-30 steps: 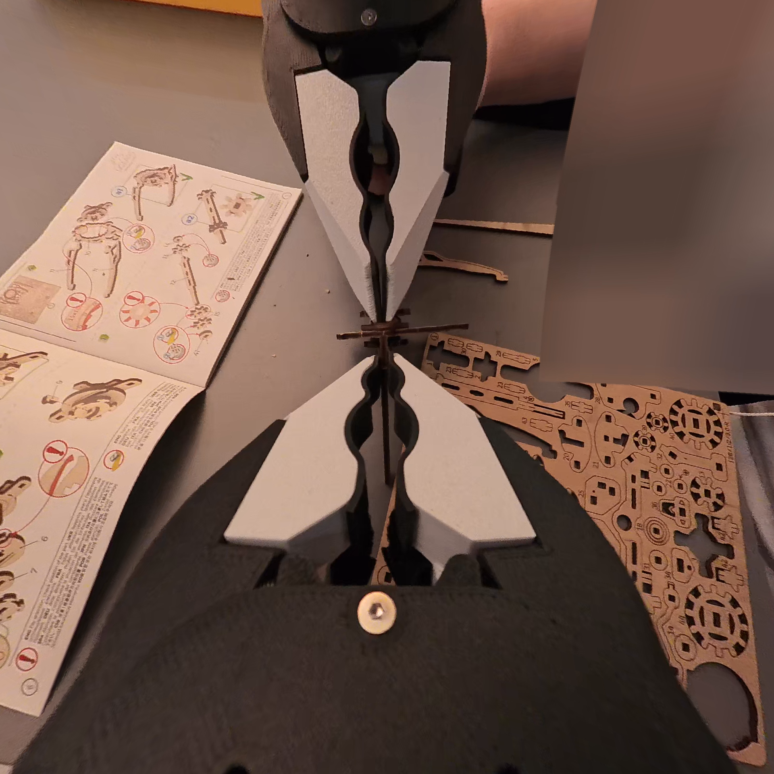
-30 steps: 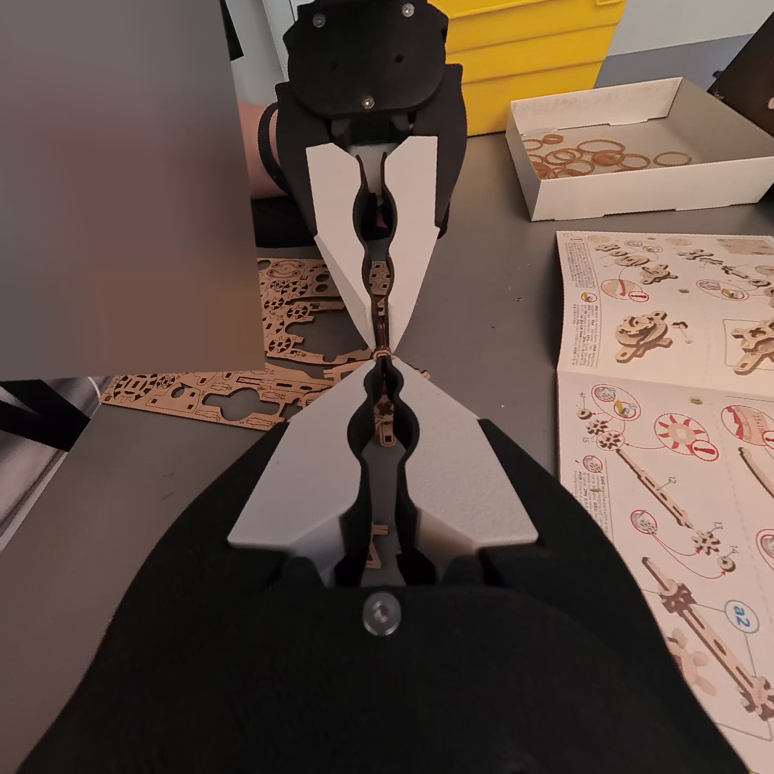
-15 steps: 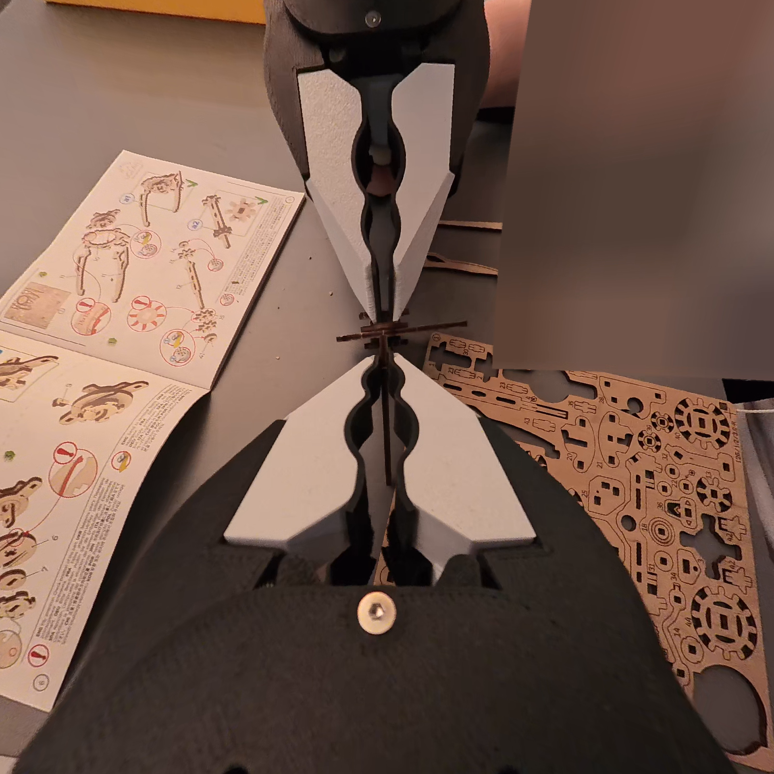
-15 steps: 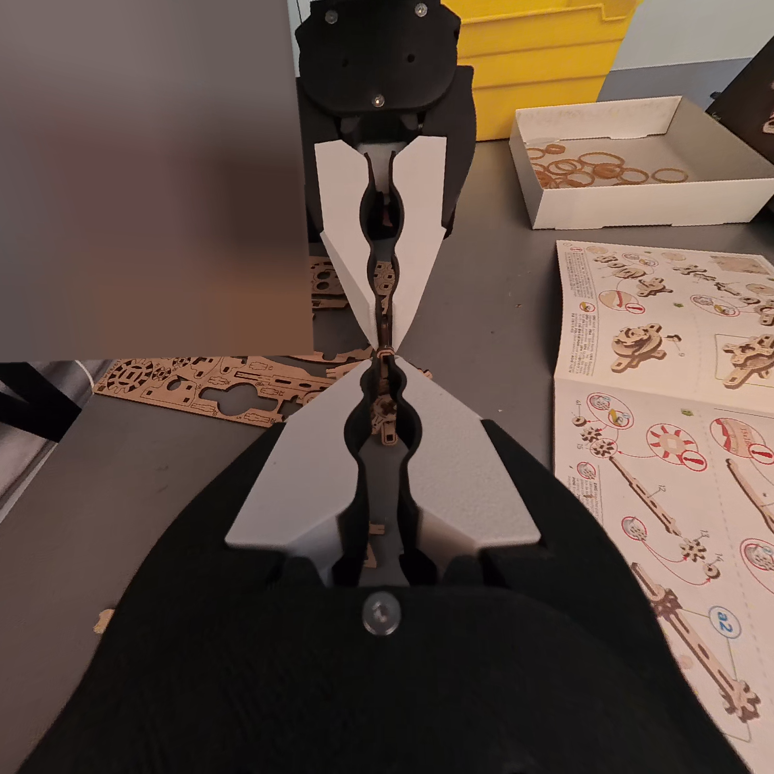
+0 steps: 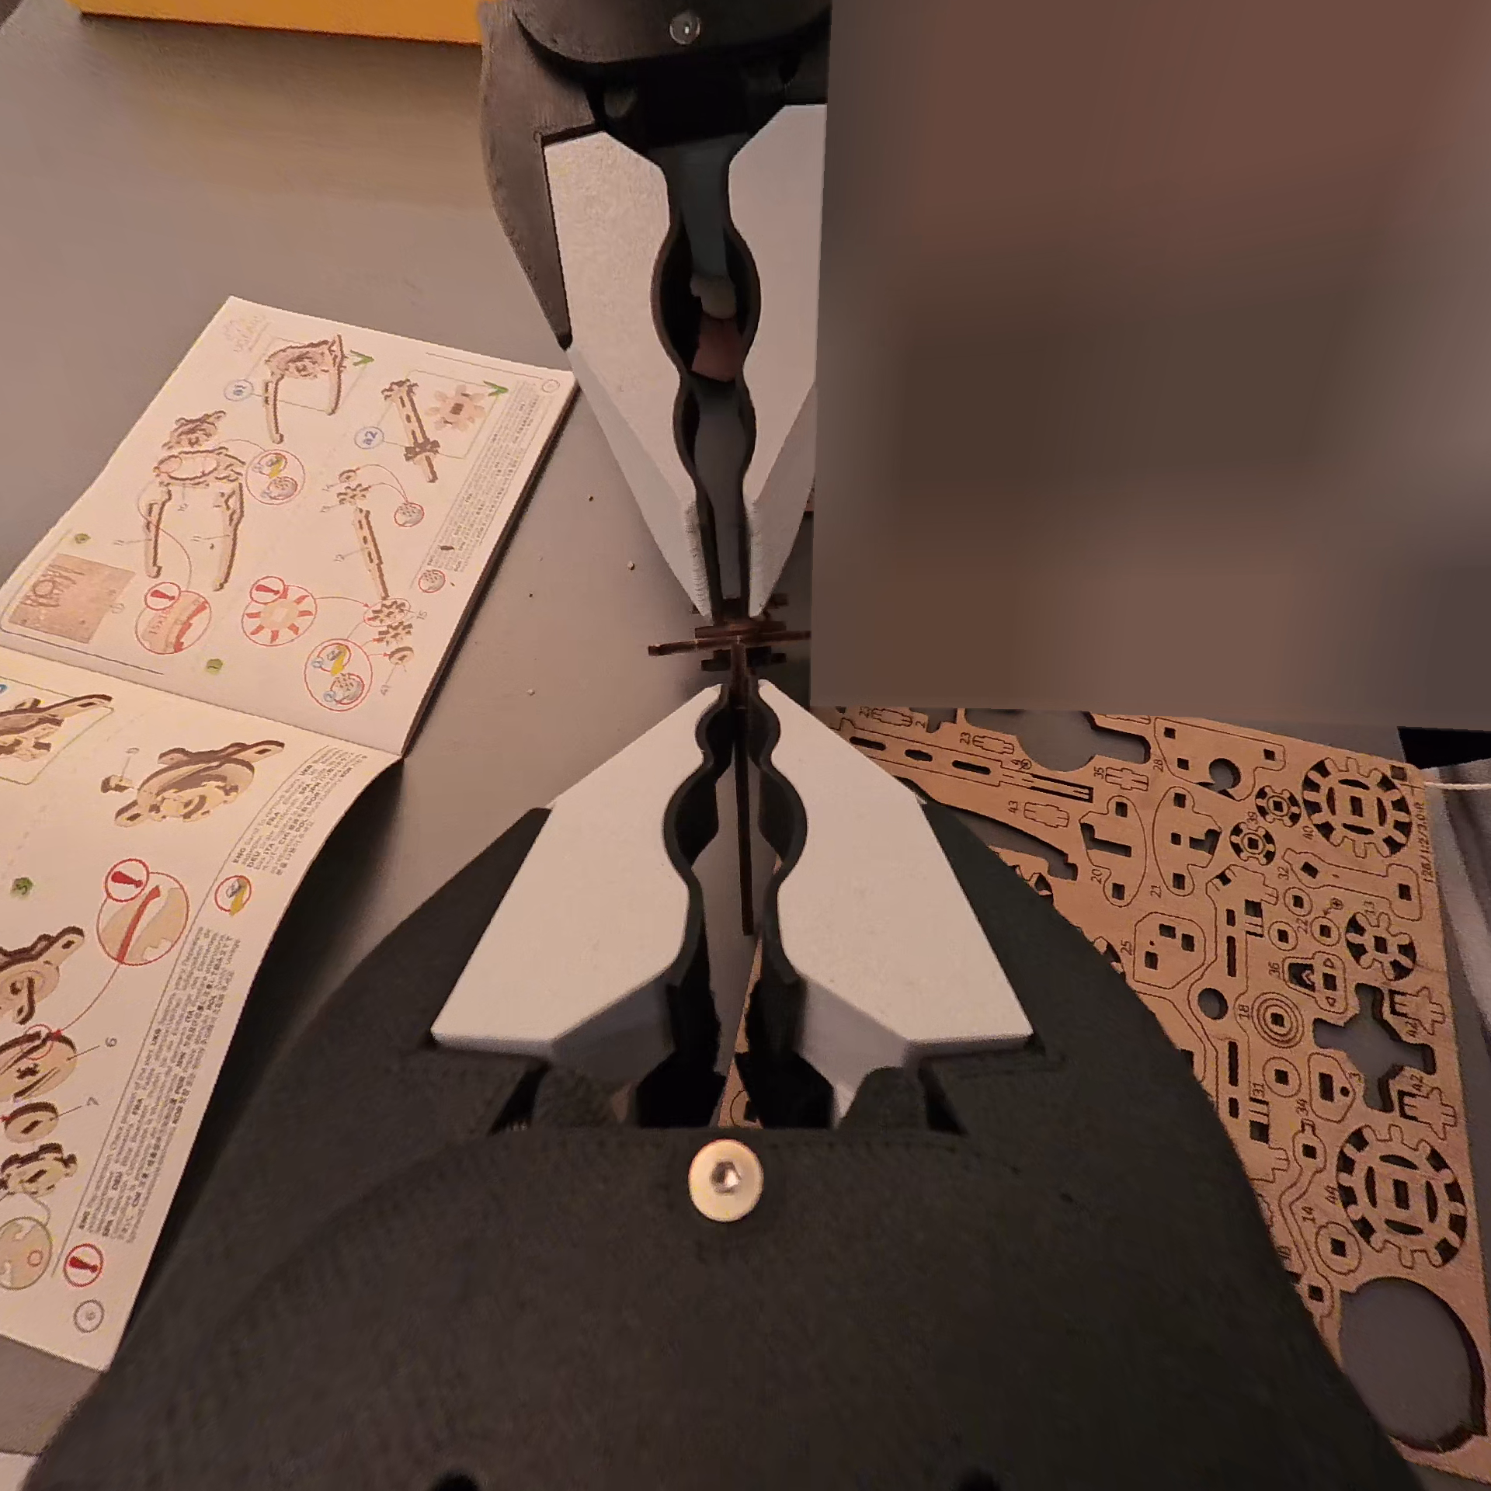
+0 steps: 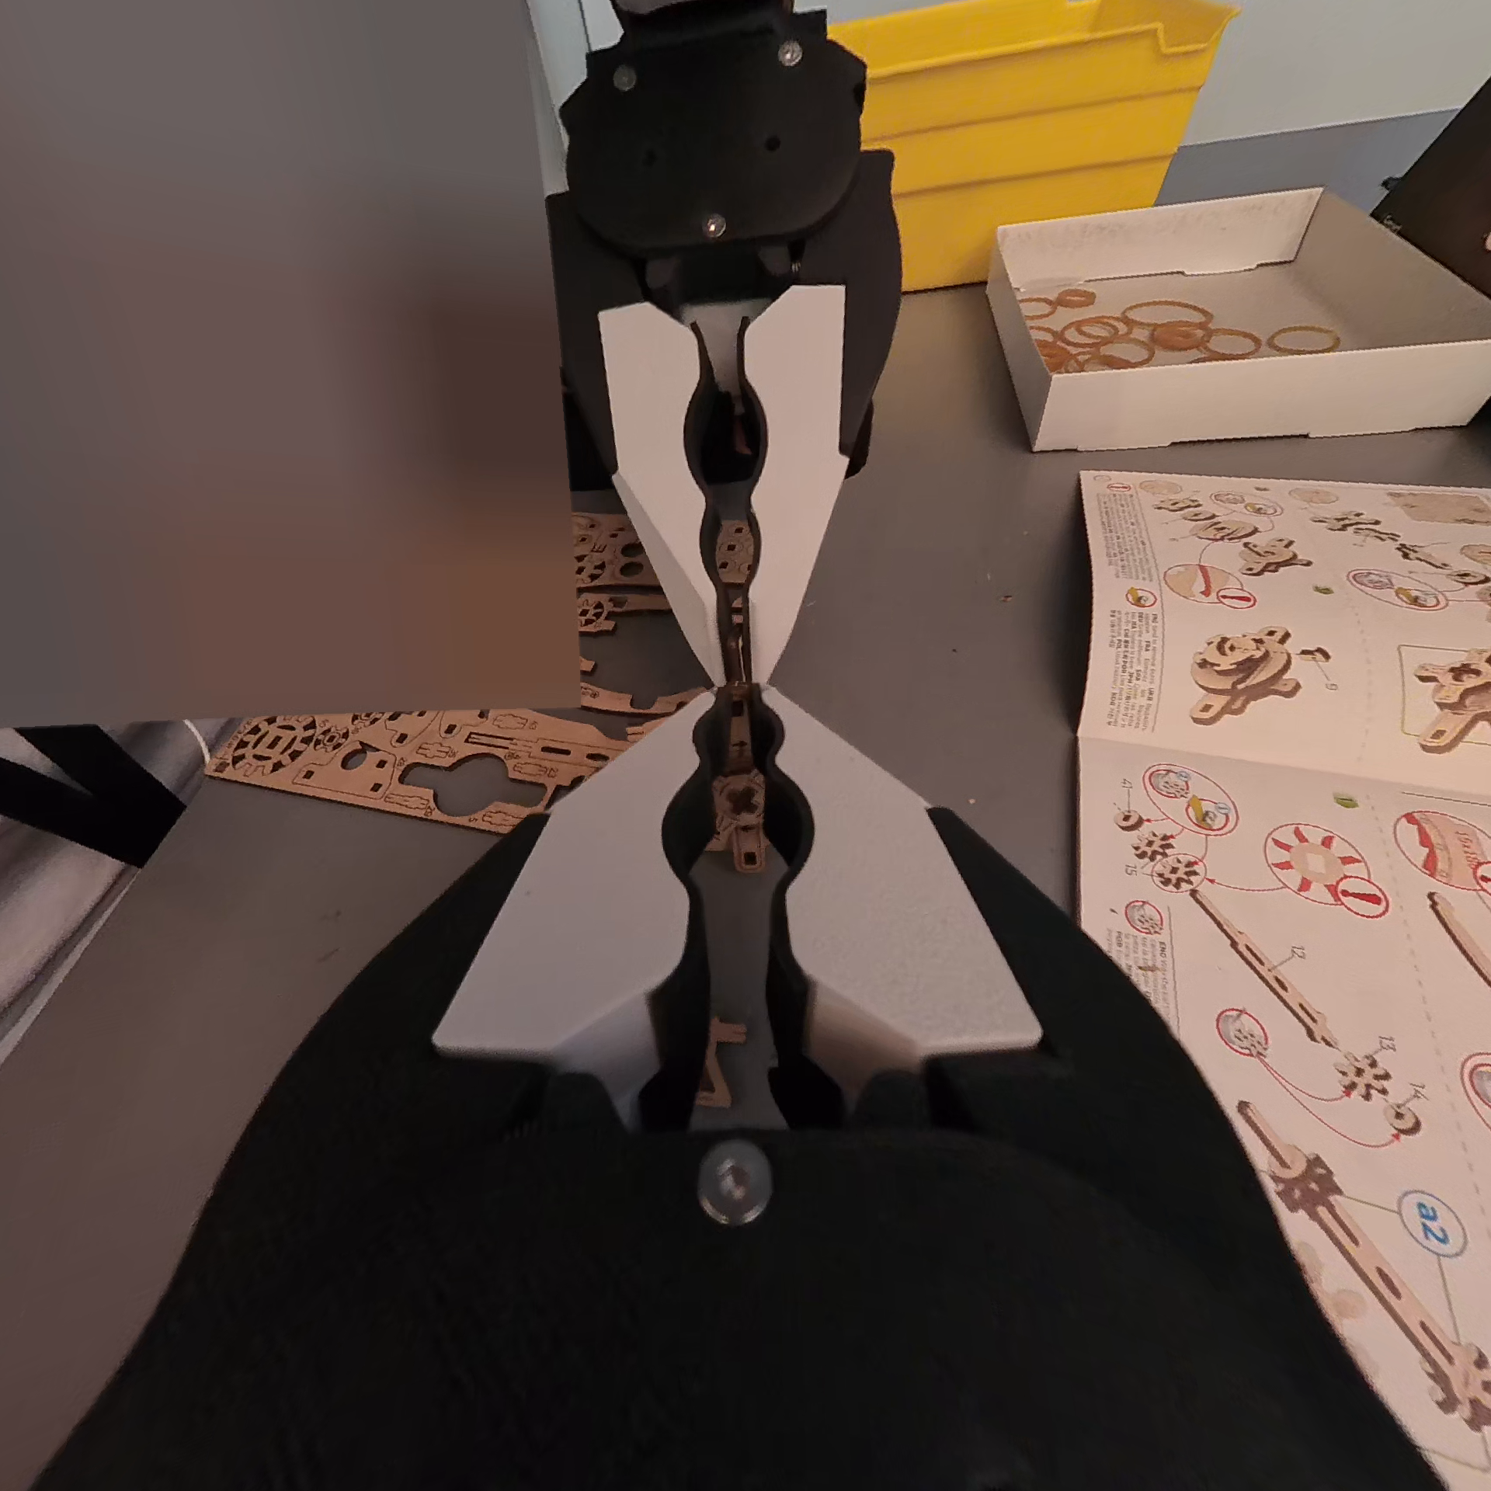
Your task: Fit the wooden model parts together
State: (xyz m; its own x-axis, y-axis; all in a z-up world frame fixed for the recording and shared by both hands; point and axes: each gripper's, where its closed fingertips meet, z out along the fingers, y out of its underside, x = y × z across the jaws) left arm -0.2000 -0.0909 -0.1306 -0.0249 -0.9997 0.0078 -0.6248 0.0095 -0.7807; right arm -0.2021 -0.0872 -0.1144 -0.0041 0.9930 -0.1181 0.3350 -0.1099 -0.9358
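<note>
My left gripper (image 5: 738,686) is shut on a thin slotted wooden bar (image 5: 743,815), seen edge-on between its fingers. My right gripper (image 5: 730,601) meets it tip to tip from the far side. A small stack of flat wooden parts (image 5: 730,641) sits crosswise at the joint between the two tips. In the right wrist view my right gripper (image 6: 738,695) is shut on a wooden part with a cross-shaped hole (image 6: 741,807). The left gripper (image 6: 730,676) faces it and holds the slotted bar (image 6: 732,565). Both are held above the grey table.
An open instruction booklet (image 5: 242,645) lies on the table, also in the right wrist view (image 6: 1291,807). Laser-cut wooden sheets (image 5: 1210,928) (image 6: 403,766) lie under and beside the grippers. A white box of rings (image 6: 1210,403) and a yellow bin (image 6: 1008,121) stand behind. Left and right tips are no more than a few centimetres apart.
Both grippers stay shut and tip to tip on the parts. They have shifted together a little, so the table, booklet and box have slid down in the views.
</note>
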